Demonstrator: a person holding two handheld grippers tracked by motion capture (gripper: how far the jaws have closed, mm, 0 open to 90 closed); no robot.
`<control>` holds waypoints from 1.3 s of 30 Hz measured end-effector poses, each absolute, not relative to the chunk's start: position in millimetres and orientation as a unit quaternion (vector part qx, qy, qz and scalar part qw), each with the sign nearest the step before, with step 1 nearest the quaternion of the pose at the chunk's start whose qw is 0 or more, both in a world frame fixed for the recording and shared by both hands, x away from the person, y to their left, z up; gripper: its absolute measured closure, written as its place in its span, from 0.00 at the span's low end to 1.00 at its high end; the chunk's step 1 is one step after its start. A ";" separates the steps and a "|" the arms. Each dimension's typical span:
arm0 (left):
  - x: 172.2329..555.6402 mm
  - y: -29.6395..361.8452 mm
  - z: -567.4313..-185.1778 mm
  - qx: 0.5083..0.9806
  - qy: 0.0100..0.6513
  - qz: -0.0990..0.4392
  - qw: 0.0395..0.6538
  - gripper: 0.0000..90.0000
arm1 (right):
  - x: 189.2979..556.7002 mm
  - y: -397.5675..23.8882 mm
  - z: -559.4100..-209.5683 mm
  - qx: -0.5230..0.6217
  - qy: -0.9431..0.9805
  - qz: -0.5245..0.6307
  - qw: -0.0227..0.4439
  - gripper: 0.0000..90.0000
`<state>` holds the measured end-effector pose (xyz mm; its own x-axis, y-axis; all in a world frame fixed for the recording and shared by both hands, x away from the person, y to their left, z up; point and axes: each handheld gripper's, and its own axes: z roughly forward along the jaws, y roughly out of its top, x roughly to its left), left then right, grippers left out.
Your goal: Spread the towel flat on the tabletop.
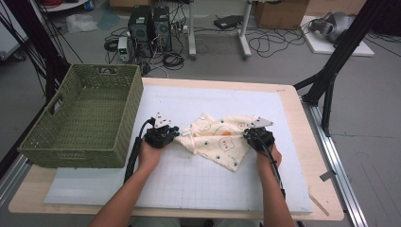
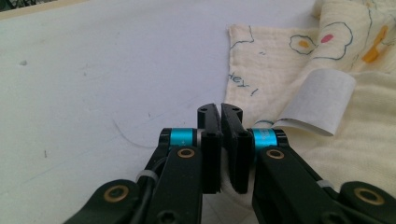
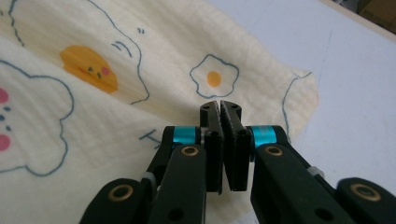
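Green wicker forms the basket (image 1: 82, 118) at the table's (image 1: 302, 132) left end, sitting partly on the white mat (image 1: 198, 179) and partly off its left edge, with nothing visible inside it. Just right of the basket, a hand (image 1: 148, 156) holds the left gripper (image 1: 171, 135) low on the mat. Its jaws are clenched on the left corner of the cloth (image 1: 218, 139); in the left gripper view a sliver of pale fabric (image 2: 233, 184) sits pinched between the two black pads of the gripper (image 2: 220, 109), and a white label (image 2: 322, 100) curls up from the cloth beside them.

The cloth is cream with outlined cartoon drawings and lies rumpled near the middle of the mat, stretched between the two grippers, its lower corner pointing toward the person.

At the cloth's right edge the other hand (image 1: 270, 156) holds the right gripper (image 1: 249, 135), also low on the mat. In the right gripper view its jaws (image 3: 220, 106) are pressed together with cream fabric (image 3: 116, 70) passing under and around them, a fried-egg print (image 3: 214, 77) just beyond the tips, so it grips the cloth's right edge.
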<state>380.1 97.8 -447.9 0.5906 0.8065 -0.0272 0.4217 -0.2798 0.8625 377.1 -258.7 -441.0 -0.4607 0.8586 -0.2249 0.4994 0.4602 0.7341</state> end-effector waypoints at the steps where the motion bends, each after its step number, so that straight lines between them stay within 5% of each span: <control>1: 379.5 99.1 -447.0 0.771 0.398 0.212 0.450 0.93 | 377.2 -257.3 -441.0 0.422 0.801 0.299 0.301 0.97; 5: 377.9 111.2 -438.6 0.750 0.417 0.205 0.470 0.66 | 367.4 -255.5 -434.1 0.413 0.801 0.318 0.293 0.77; 11: 366.6 116.1 -421.3 0.734 0.384 0.184 0.529 0.59 | 340.3 -259.8 -418.4 0.398 0.792 0.365 0.285 0.55; 16: 360.6 104.2 -420.0 0.747 0.356 0.165 0.537 0.57 | 312.5 -261.9 -417.3 0.382 0.797 0.395 0.252 0.48; 24: 358.5 101.2 -418.9 0.750 0.360 0.166 0.530 0.55 | 284.6 -243.1 -441.5 0.345 0.829 0.416 0.142 0.58; 30: 357.0 103.3 -416.4 0.747 0.363 0.167 0.532 0.55 | 278.9 -246.1 -447.5 0.320 0.853 0.394 0.123 0.95; 39: 351.9 94.6 -415.9 0.762 0.346 0.148 0.528 0.59 | 255.3 -290.4 -439.5 0.327 0.862 0.351 0.165 0.88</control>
<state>351.9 94.6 -415.9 0.7168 0.6834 -0.1388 0.3701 -0.2042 0.9063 255.3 -290.4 -439.5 -0.7320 0.6791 -0.0553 0.4469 0.5399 0.7133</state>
